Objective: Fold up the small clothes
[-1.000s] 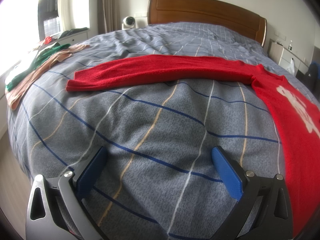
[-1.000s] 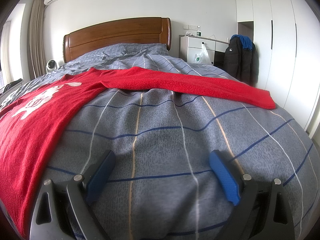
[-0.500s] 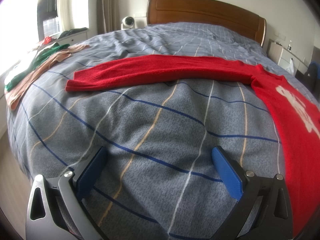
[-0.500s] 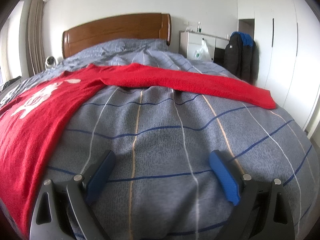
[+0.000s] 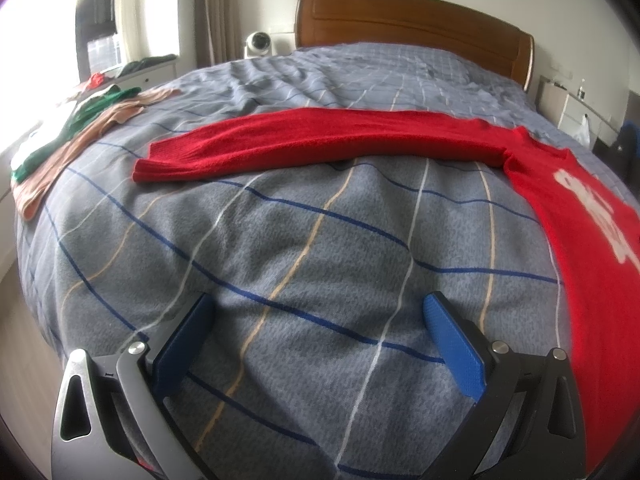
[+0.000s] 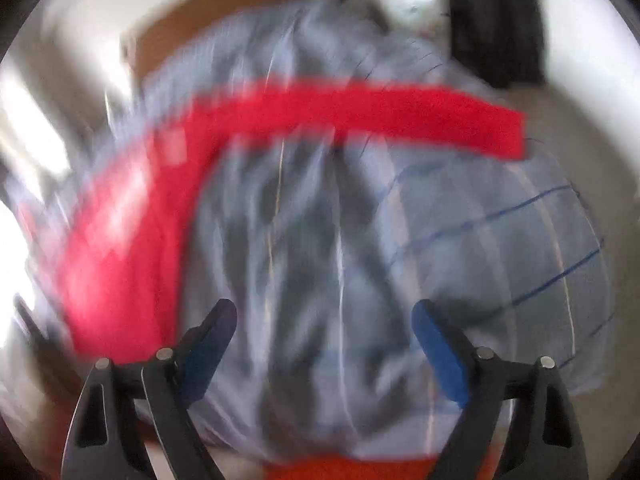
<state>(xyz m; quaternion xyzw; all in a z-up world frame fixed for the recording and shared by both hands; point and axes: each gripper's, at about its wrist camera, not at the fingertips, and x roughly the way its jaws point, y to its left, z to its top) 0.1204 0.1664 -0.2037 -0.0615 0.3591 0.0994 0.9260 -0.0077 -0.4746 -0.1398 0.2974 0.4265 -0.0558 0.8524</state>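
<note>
A red sweater (image 5: 568, 216) with white lettering lies flat on the grey checked bed (image 5: 304, 248), one long sleeve (image 5: 320, 140) stretched out to the left. My left gripper (image 5: 316, 320) hovers low over bare bedspread, short of that sleeve, open and empty. The right wrist view is heavily blurred: the sweater's other sleeve (image 6: 400, 116) runs across the upper part, its body (image 6: 120, 264) at the left. My right gripper (image 6: 324, 320) stands wide above the bedspread, its jaws closing slightly, with nothing between them.
Green and tan clothes (image 5: 72, 140) lie at the bed's left edge near a bright window. A wooden headboard (image 5: 412, 28) stands at the far end, with a small white device (image 5: 258, 42) beside it. A dark jacket (image 6: 496, 28) hangs at the upper right.
The right gripper has swung up and rolled, so its view is now blurred and the sleeve sits higher and tilted. The left gripper has stayed still.
</note>
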